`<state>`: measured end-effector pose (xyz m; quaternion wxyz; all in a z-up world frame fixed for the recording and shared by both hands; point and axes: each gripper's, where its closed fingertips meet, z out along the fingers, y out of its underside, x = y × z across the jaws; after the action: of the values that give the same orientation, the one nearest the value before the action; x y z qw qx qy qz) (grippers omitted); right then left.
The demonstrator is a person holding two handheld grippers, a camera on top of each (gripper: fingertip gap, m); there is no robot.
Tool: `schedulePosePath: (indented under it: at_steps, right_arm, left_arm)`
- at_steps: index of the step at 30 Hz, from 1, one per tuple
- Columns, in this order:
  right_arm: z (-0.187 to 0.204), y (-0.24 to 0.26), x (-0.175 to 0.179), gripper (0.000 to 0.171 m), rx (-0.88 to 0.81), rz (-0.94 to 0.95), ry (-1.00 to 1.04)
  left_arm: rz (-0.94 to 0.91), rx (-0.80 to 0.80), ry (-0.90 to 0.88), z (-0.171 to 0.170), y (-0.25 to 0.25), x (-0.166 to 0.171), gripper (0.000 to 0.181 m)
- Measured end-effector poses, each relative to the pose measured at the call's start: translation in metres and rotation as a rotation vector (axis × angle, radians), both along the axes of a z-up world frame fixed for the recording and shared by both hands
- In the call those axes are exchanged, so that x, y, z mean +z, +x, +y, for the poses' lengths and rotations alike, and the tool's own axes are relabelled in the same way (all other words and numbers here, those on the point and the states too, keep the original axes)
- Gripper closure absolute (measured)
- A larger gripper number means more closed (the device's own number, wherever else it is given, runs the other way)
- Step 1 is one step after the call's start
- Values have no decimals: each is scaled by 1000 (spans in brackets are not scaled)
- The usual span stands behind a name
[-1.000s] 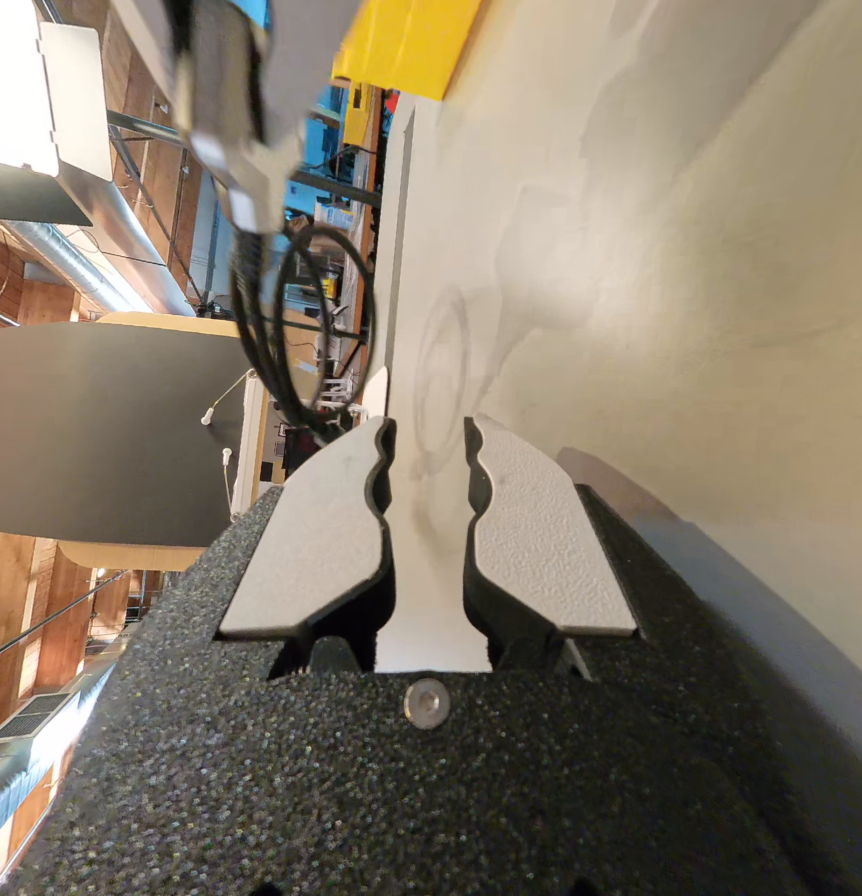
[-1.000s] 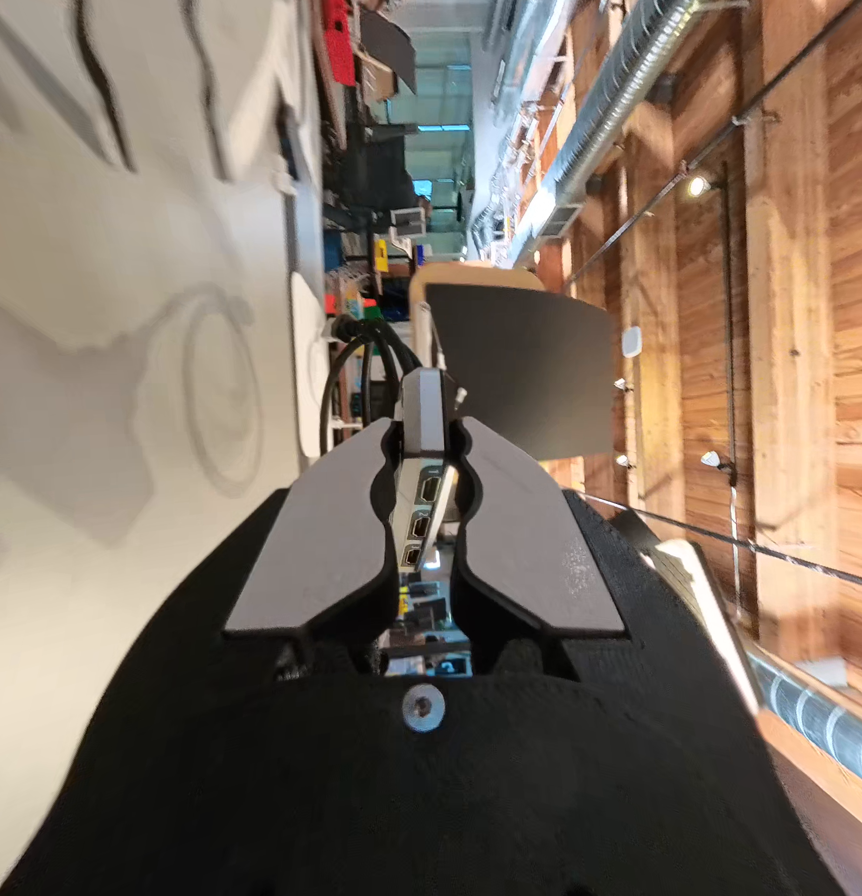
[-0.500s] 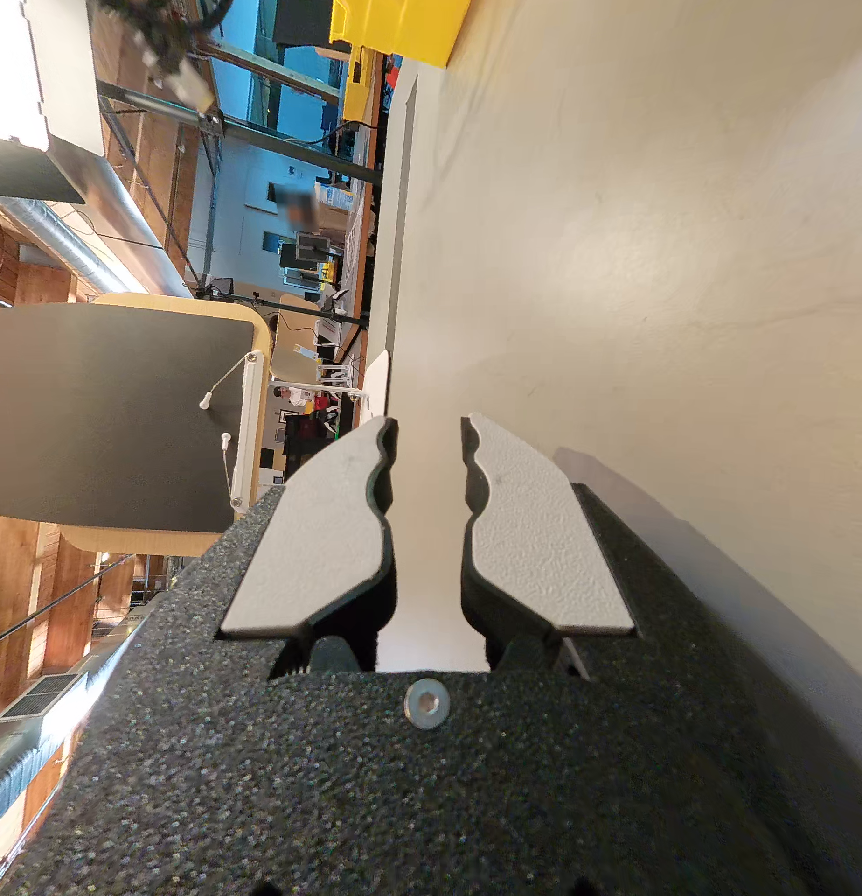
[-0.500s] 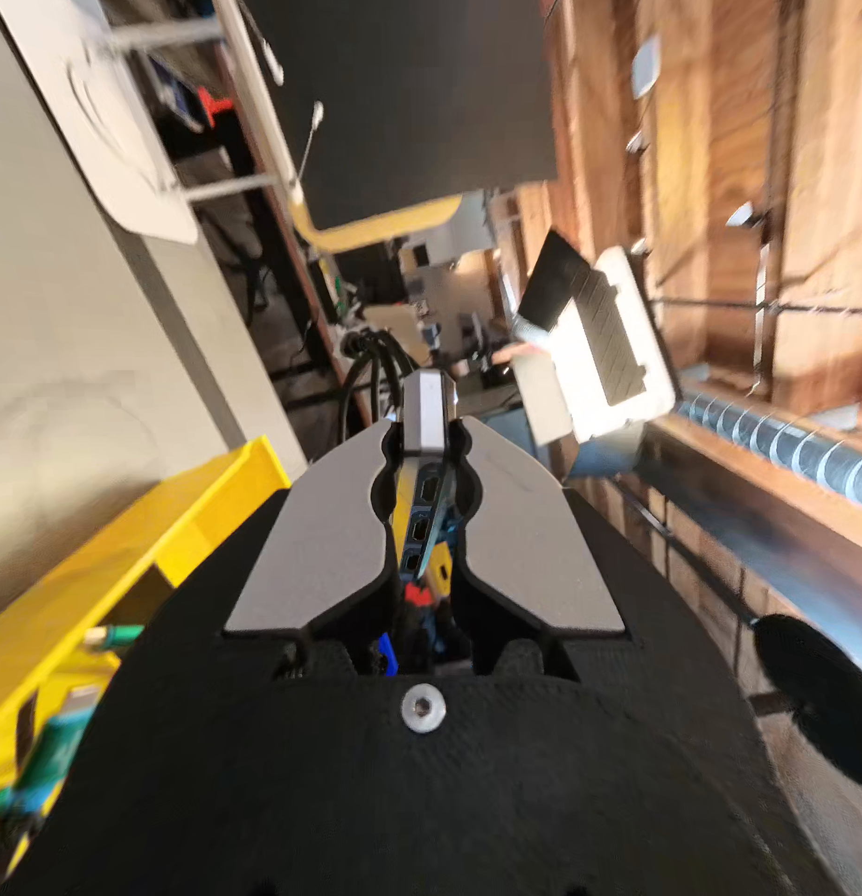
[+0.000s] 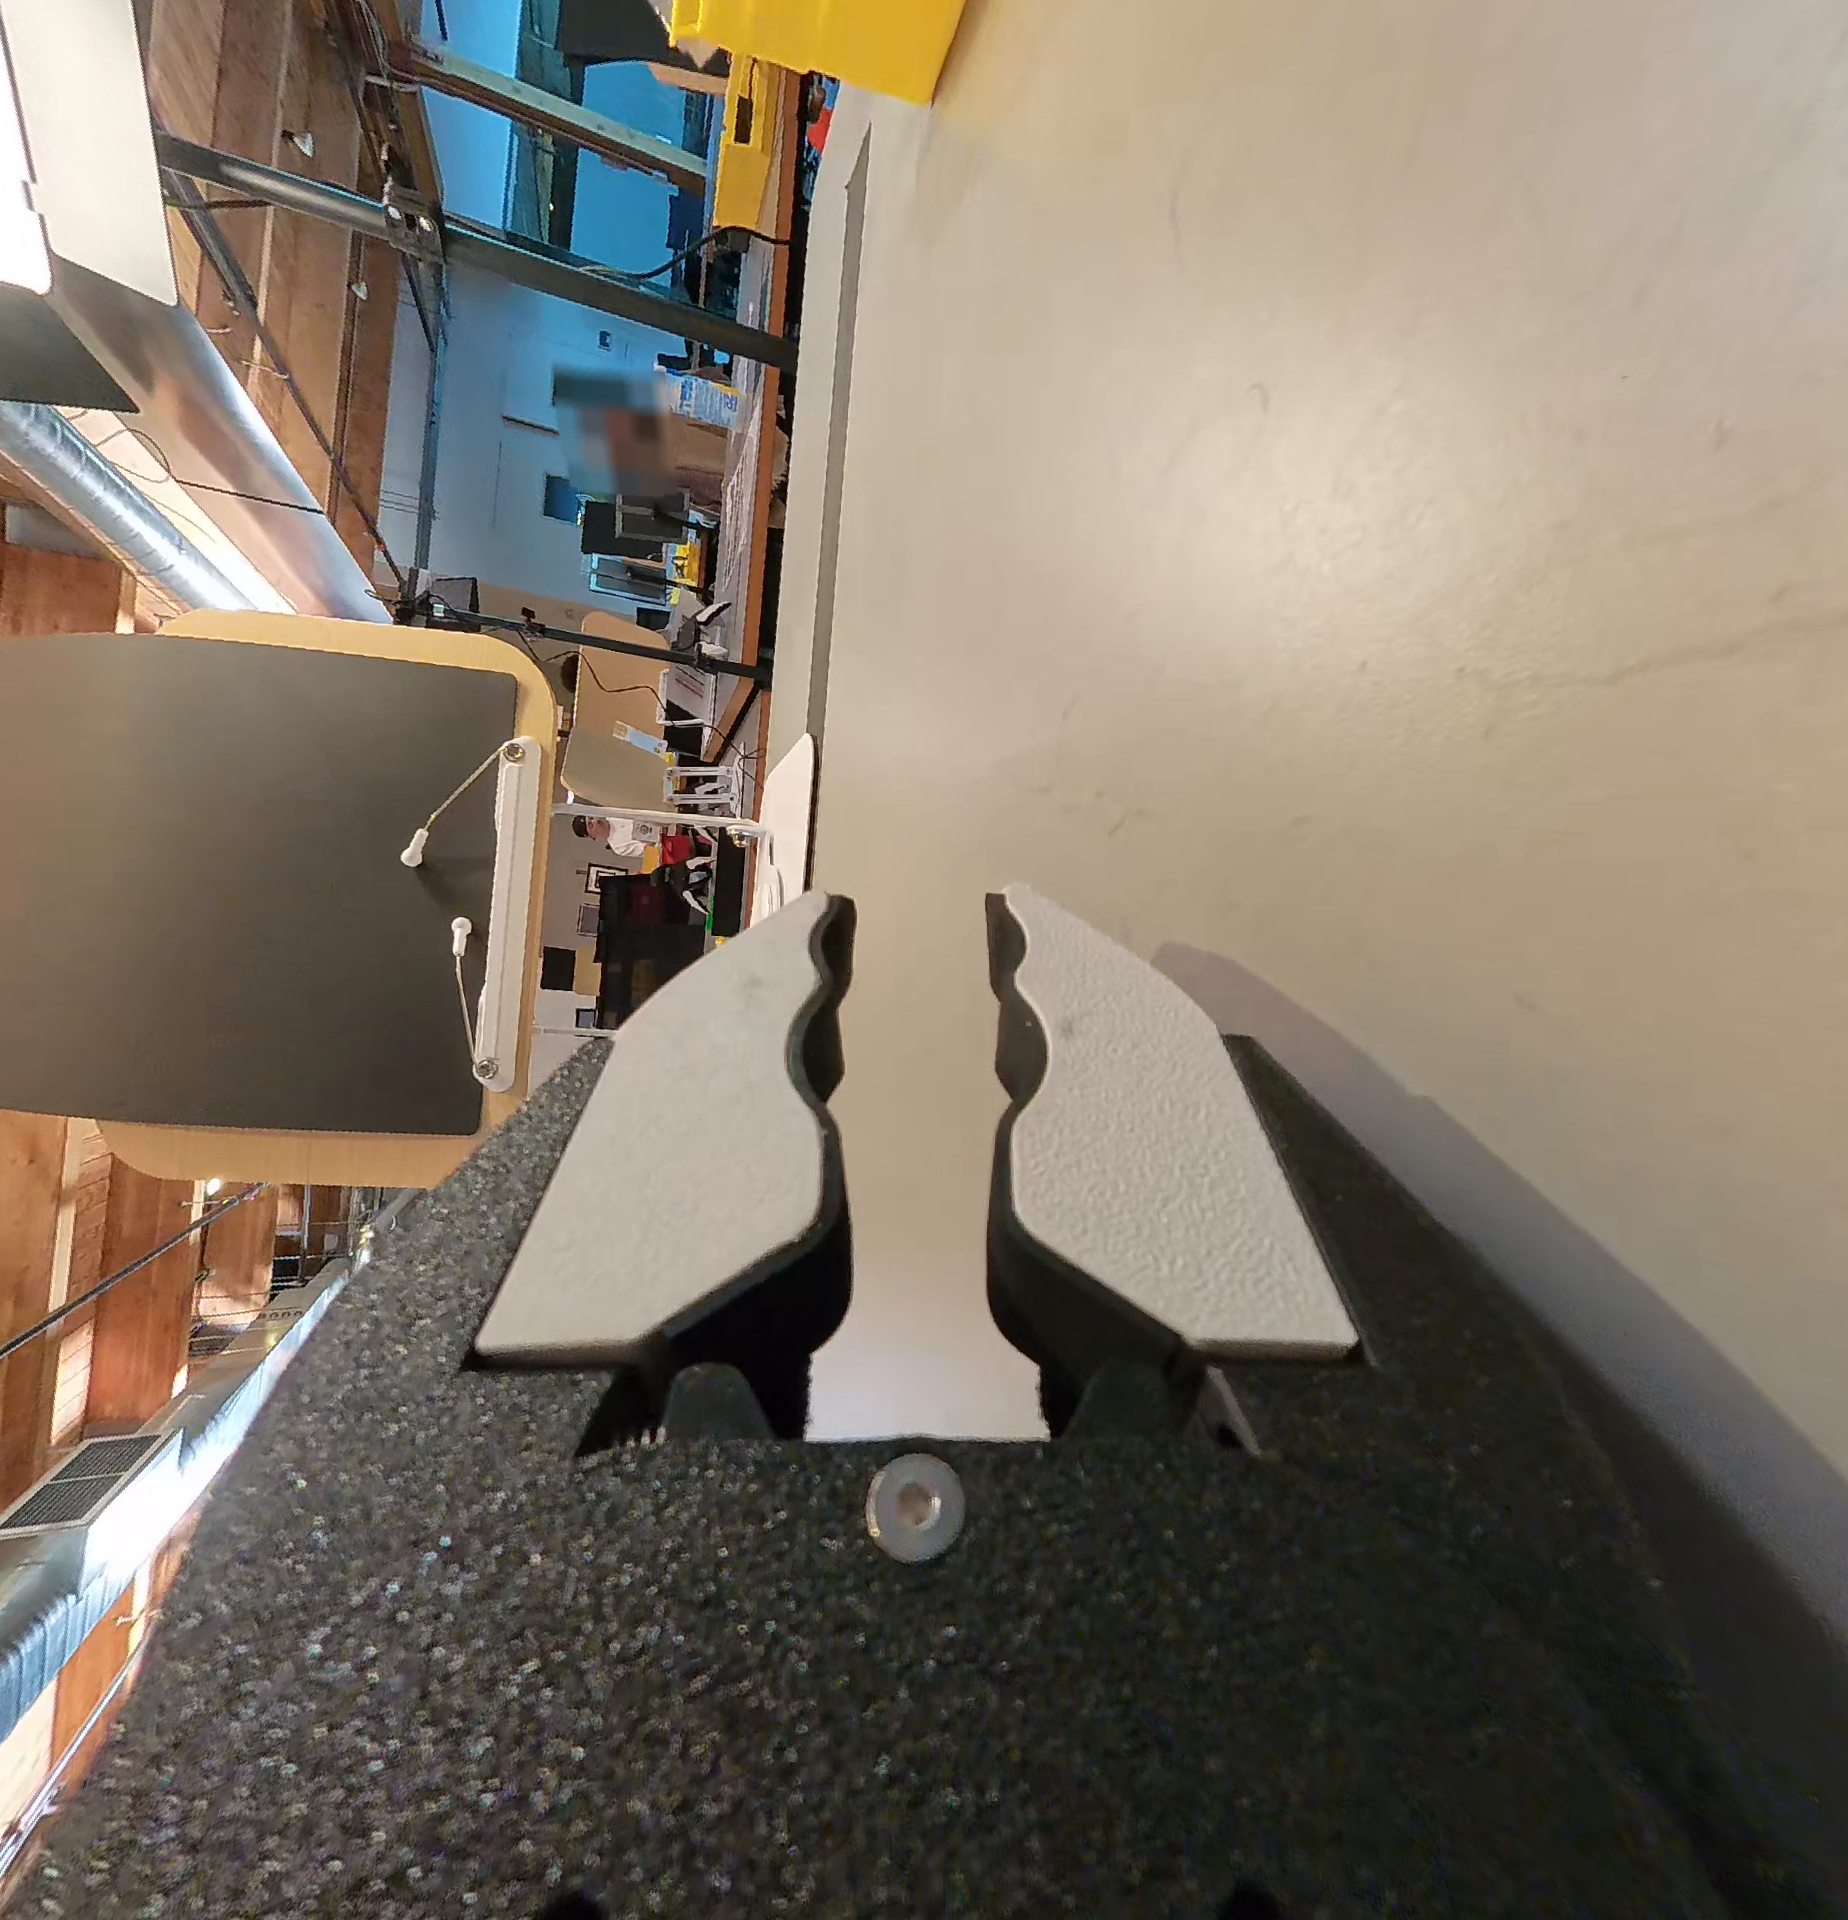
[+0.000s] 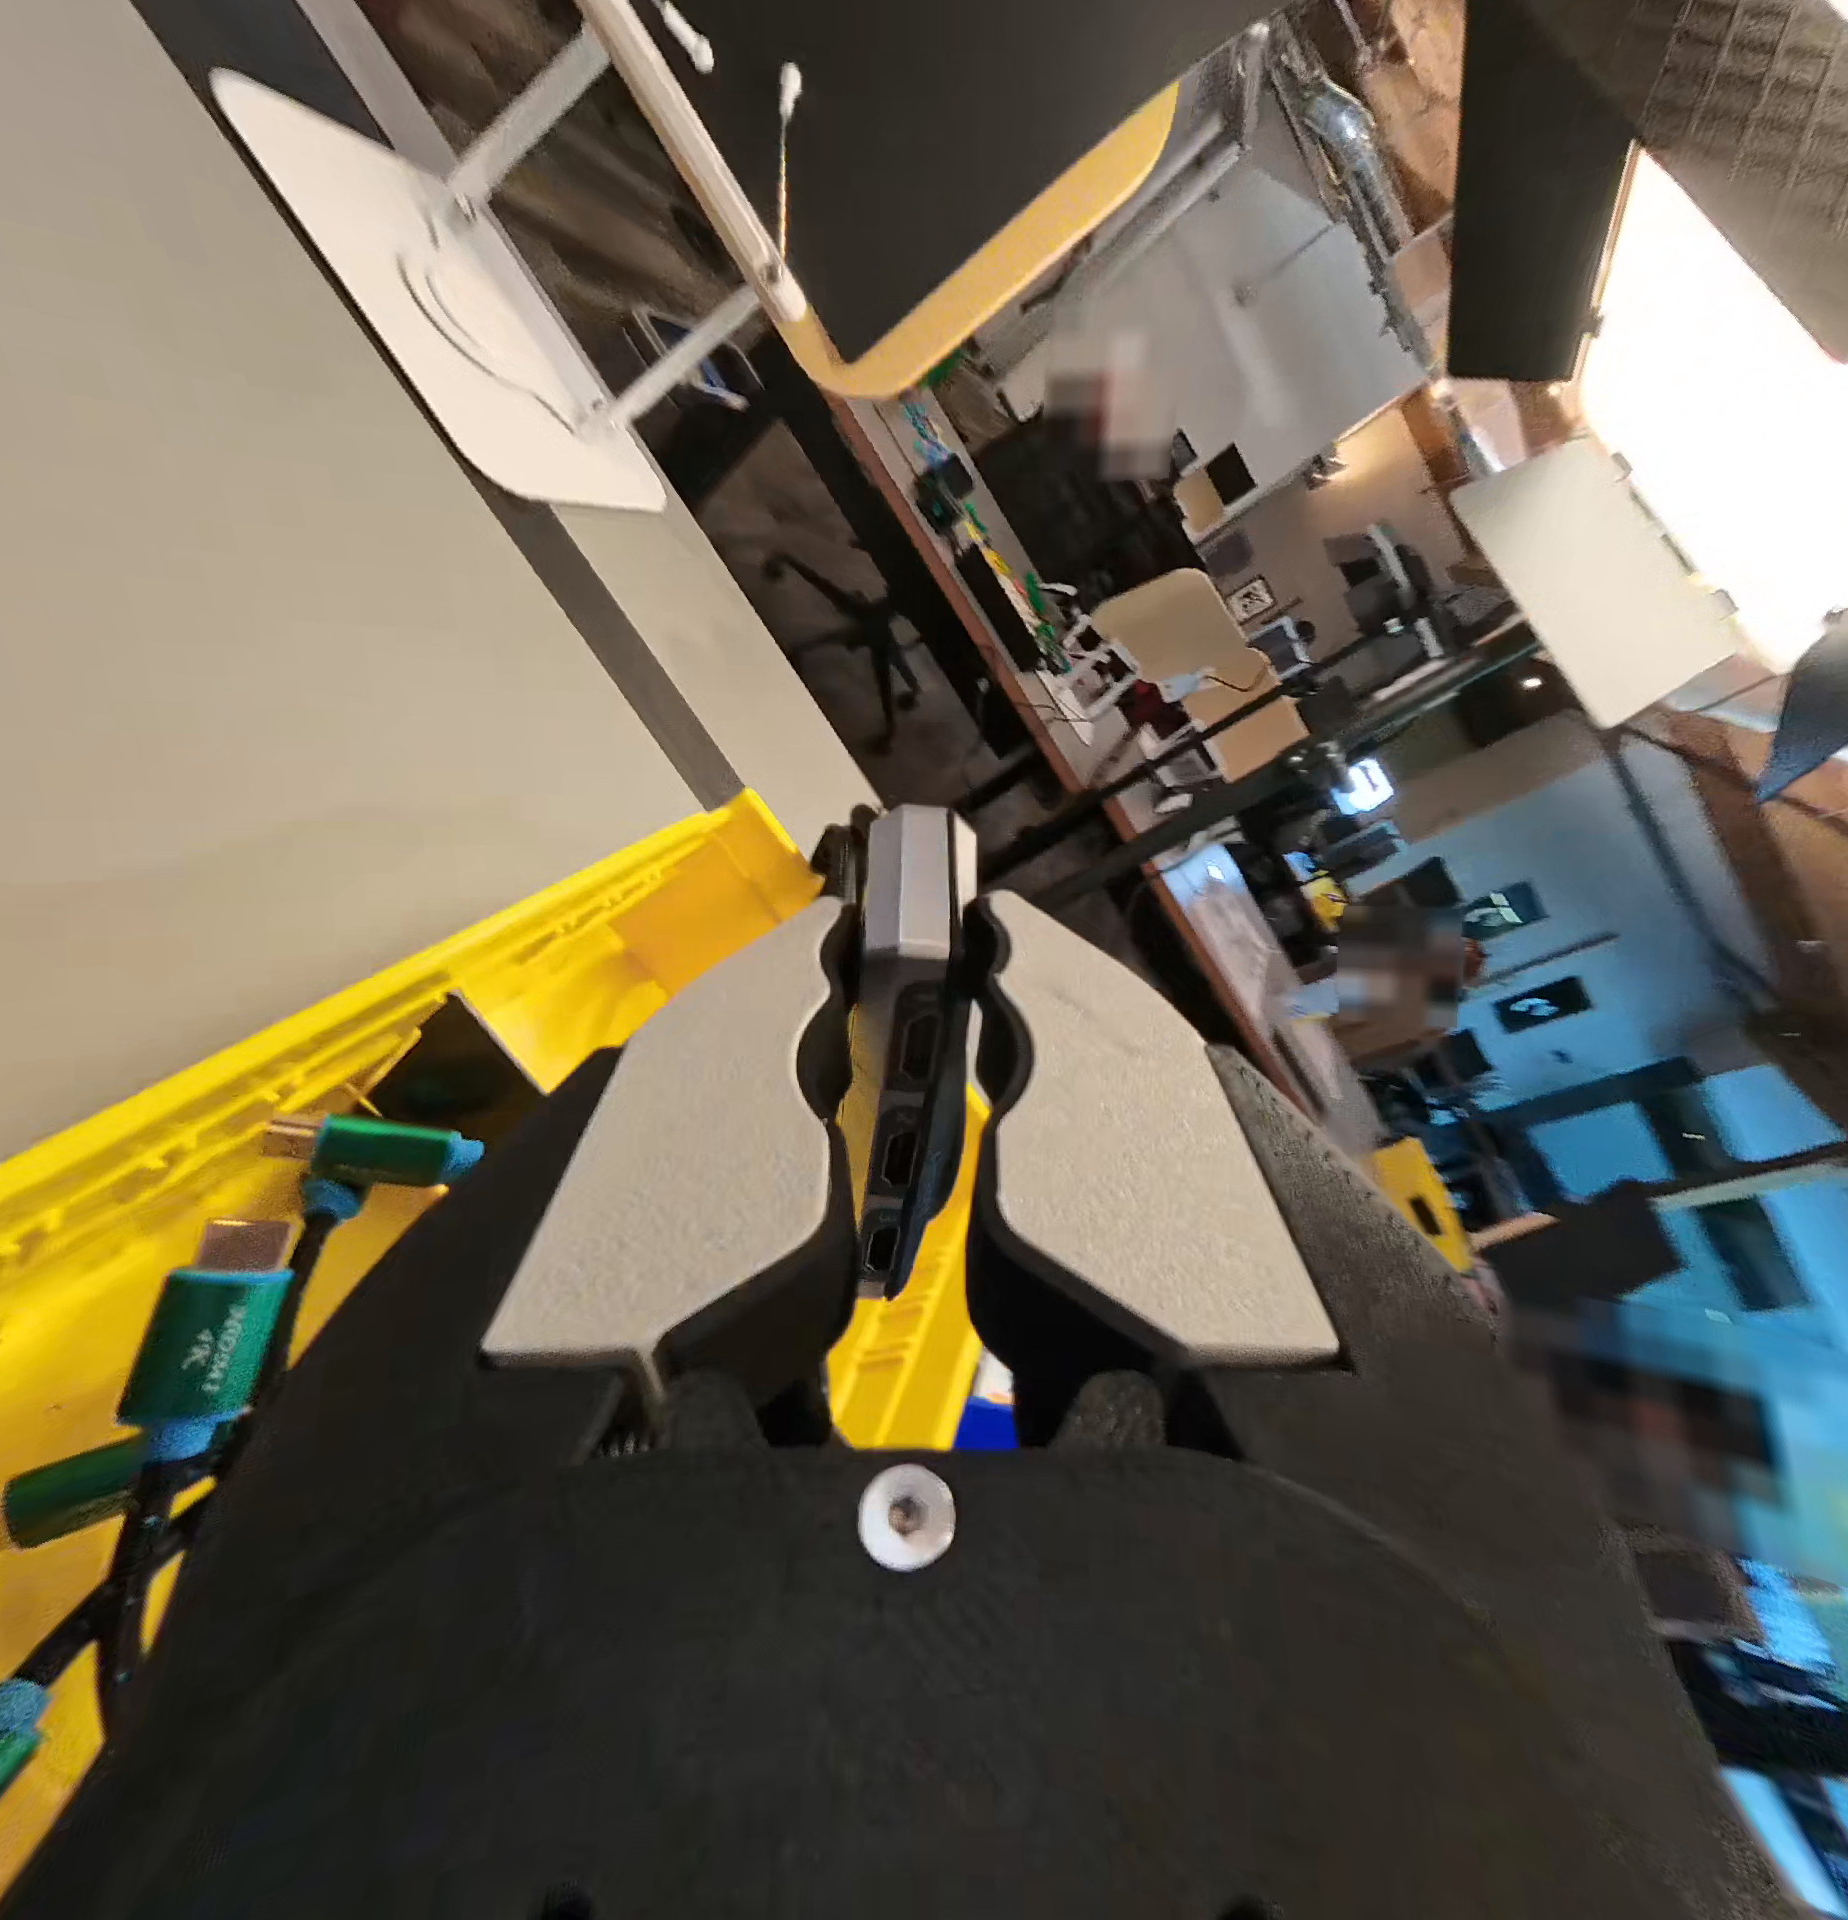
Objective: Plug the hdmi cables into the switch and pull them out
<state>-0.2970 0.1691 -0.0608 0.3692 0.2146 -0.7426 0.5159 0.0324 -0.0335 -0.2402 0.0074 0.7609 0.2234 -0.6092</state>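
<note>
My right gripper [image 6: 909, 914] is shut on the grey HDMI switch [image 6: 907, 894]. The switch stands edge-on between the fingers, its row of empty ports [image 6: 904, 1101] facing the camera. It is held in the air over a yellow bin [image 6: 639, 935]. Several green-ended HDMI cables [image 6: 203, 1351] lie in the bin at lower left, their metal plugs bare. My left gripper [image 5: 920, 914] is open and empty, low over the beige table [image 5: 1315, 520]. No switch or cable shows in the left wrist view.
A white stand base [image 6: 432, 301] sits at the table's far edge, also seen in the left wrist view [image 5: 790, 821]. A black panel with a tan frame [image 5: 224, 883] stands beyond. The yellow bin [image 5: 816, 42] shows at the far end of the table. The gap from one gripper's tips to the other's is roughly 45 centimetres.
My right gripper has swung with the switch from above the table to over the yellow bin. The switch and its cables have left the left wrist view. The left gripper has stayed put.
</note>
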Motion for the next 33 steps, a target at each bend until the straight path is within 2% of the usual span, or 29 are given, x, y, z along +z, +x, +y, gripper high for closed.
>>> schedulePosePath:
  at_steps: [9,14,18,30,33]
  right_arm:
    - [0,-31,-6,151,135,-383,-138]
    - [6,-53,-27,151,154,-512,-165]
    - [11,-69,-52,150,88,-548,-89]
    - [11,-103,-74,147,-296,-665,125]
    - [27,-116,-113,147,-490,-632,351]
  left_arm:
    - [-14,0,7,-1,-1,-5,156]
    - [-23,-3,11,-1,-2,-8,156]
    - [-33,-4,14,-1,-2,-11,156]
    - [-47,-27,2,8,-4,-15,157]
    - [-47,-30,-2,9,-4,-15,157]
